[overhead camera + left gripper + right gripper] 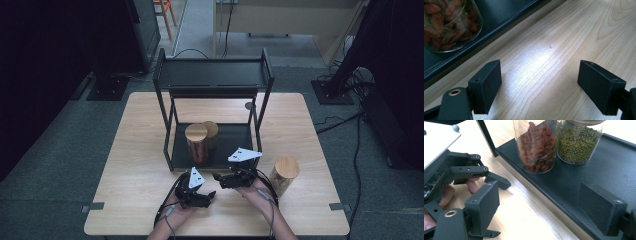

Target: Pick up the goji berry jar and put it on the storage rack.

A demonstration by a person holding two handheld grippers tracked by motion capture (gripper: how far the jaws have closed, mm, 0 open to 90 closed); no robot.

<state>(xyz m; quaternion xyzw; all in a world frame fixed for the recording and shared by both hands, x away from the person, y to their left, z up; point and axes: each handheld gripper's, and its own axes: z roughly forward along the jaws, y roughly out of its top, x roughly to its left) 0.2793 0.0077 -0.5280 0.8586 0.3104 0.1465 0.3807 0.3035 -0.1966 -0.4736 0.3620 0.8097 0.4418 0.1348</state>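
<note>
**Two open grippers held at the front of a black shelf rack with jars**

Seen from the high view, a square light wooden table (125, 165) carries a black metal two-level shelf rack (215, 75) near its middle. On the rack's lower tray stand two clear glass jars with round wooden lids, side by side and seemingly touching. The jar of red dried berries (196, 144) is nearer the person; the jar of green beans (211, 131) sits just behind it and to the right. A third wooden-lidded jar (285, 175) stands alone on the tabletop, right of the rack and near the person's right hand.

The person's forearms enter from the bottom edge. The left gripper (196, 192) hovers low above the table just in front of the rack's front edge. Its own view shows the two black jaws spread wide with bare wood between them, holding nothing, and the berry jar (449, 22) on the tray at the upper left.

The right gripper (232, 178) is just beside the left one, slightly closer to the rack. In its view the jaws also stand wide apart and empty, aimed at the tray, with the berry jar (536, 147) and the bean jar (579, 142) ahead. The left gripper (496, 182) appears at that view's left.
</note>
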